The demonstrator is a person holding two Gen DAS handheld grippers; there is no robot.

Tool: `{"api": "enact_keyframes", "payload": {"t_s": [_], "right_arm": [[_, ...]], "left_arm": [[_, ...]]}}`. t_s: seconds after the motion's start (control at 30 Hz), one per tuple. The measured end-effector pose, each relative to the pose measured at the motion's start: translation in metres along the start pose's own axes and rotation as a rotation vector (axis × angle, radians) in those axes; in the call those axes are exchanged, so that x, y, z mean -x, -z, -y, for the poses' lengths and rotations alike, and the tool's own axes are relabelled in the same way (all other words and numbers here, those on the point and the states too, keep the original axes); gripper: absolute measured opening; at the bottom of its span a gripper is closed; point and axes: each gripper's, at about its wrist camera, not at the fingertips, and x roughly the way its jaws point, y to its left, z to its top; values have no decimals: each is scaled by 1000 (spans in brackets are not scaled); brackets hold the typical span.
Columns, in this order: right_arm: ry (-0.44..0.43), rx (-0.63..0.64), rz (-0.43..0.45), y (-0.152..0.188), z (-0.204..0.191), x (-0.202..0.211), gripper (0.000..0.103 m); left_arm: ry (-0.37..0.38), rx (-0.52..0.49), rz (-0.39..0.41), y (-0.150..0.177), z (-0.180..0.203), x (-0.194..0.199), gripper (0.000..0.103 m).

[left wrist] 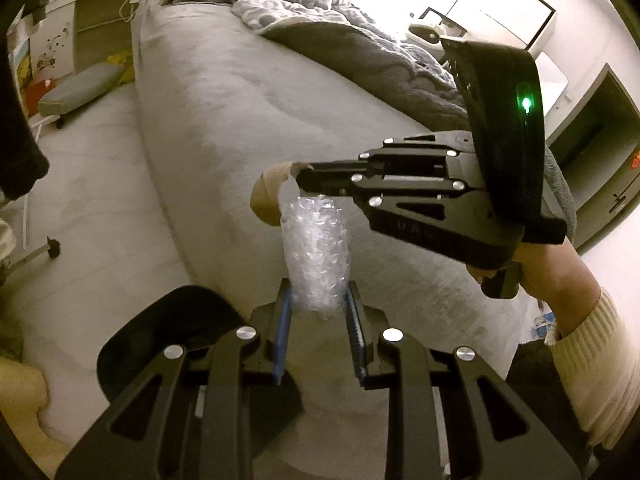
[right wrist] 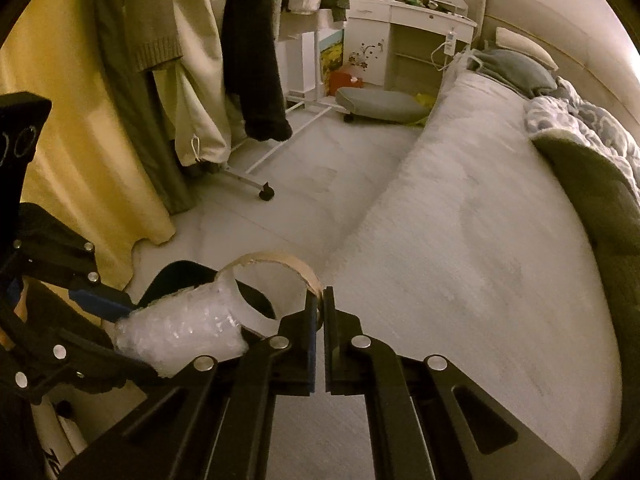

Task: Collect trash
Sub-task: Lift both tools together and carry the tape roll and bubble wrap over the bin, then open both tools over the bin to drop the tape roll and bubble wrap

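Grey bed (left wrist: 224, 92) fills most of both views, a rumpled duvet (left wrist: 304, 8) at its far end. Above its edge, the left gripper (left wrist: 318, 300) clamps a roll of bubble wrap (left wrist: 316, 252). Right gripper (right wrist: 319, 312) pinches the brown tape ring (right wrist: 276, 260) stuck to the roll's end, pads nearly together.

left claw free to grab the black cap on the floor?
Probably not: the left claw is shut on the bubble wrap roll, so its jaws are occupied. The black cap lies below, unobstructed otherwise.
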Motion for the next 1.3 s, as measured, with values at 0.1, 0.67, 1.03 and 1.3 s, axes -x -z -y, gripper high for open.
{"api": "enact_keyframes", "payload": {"t_s": [0.1, 0.67, 1.03, 1.3], "right_arm": [[2, 2, -10, -7, -7, -8, 2], [-22, -5, -87, -32, -51, -47, 2], [-72, 27, -200, -27, -94, -77, 2], [-65, 10, -291, -16, -102, -97, 2]], "left_arm": [[-5, 8, -1, 7, -9, 9, 28], [-162, 118, -186, 62, -82, 1, 28], [-202, 158, -374, 112, -117, -42, 28], [-211, 185, -455, 134, -128, -56, 29]]}}
